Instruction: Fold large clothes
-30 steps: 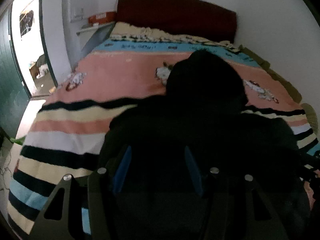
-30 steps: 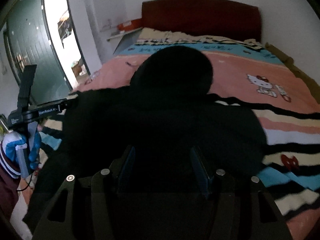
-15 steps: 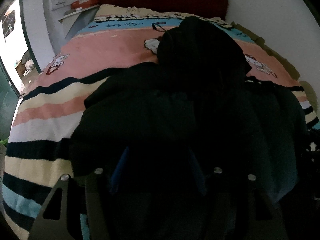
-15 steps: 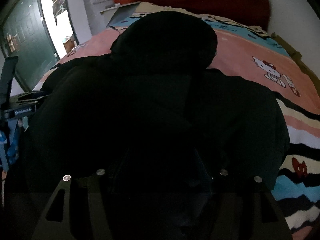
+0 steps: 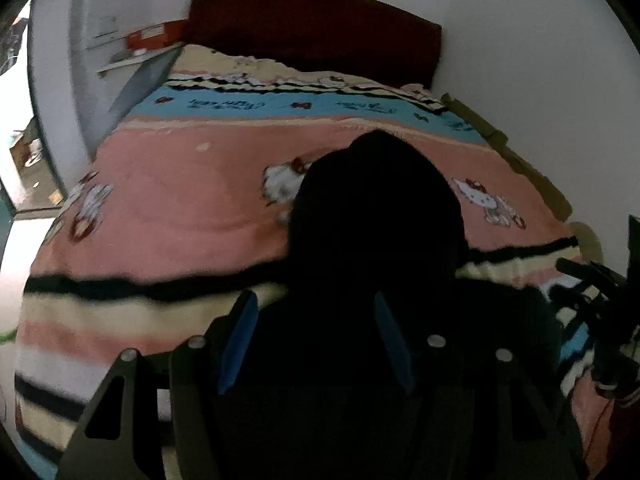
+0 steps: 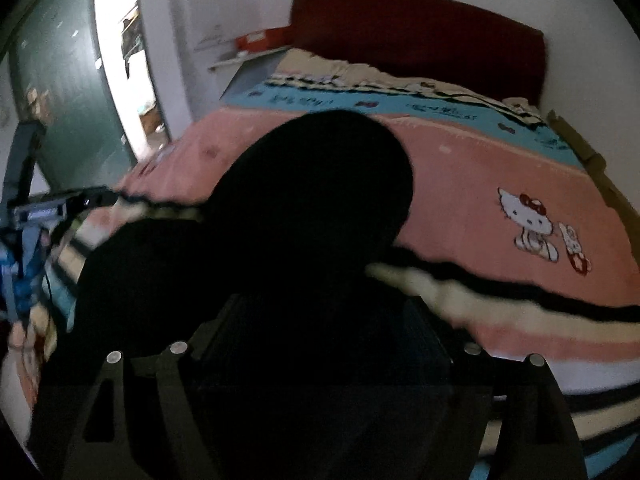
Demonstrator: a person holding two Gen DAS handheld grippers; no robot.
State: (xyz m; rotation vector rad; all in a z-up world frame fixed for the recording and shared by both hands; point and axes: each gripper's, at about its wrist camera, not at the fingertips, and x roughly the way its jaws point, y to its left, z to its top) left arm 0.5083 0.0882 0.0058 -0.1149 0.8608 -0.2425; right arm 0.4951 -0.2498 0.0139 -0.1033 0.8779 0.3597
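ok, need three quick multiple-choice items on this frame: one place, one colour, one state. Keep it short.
1. Where does the black hooded garment lie?
A. on the floor
B. on the bed's striped blanket
C. on the wall shelf

2. What colour is the headboard?
A. dark red
B. white
C. green

3. How does the hood lie?
A. hanging over the bed's edge
B. tucked under the body
C. laid out flat towards the headboard

Answers:
1 B: the dark cloth spreads over the pink and striped blanket in both wrist views.
2 A: the panel against the white wall is deep red.
3 C: its rounded outline rests on the pink band, beyond the body.
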